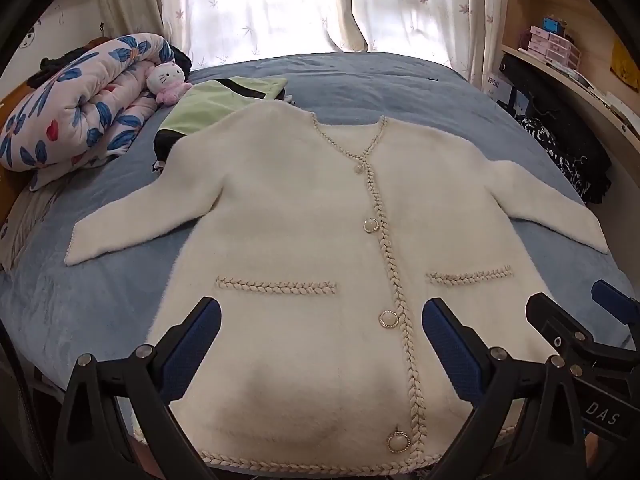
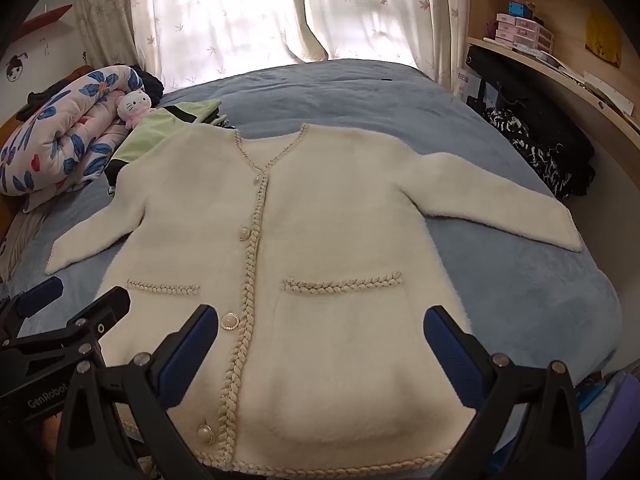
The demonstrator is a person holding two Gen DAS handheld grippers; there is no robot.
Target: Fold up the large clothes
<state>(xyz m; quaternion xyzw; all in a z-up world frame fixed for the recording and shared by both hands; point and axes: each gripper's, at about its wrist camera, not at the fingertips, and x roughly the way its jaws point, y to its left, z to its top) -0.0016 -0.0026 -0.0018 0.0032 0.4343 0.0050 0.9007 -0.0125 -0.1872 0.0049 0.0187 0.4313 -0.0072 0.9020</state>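
Across the middle of both frames, a cream cardigan (image 1: 304, 248) lies flat, front up, on the blue bed (image 1: 400, 88), while the left gripper (image 1: 320, 344) and right gripper (image 2: 320, 348) hover released, grasping nothing.

— What's behind the bed (image 1: 360, 88)?
— Pale leaf-print curtains (image 1: 400, 4) with daylight glowing through.
— And the right side?
— Wooden shelves (image 2: 532, 52) holding small boxes.

We see the cardigan (image 1: 304, 248) lying flat on the bed (image 1: 360, 80), sleeves spread to both sides — behind its left shoulder lies a folded garment (image 1: 212, 100), and further left a rolled quilt (image 1: 76, 100) with a plush toy (image 1: 166, 80) against it.
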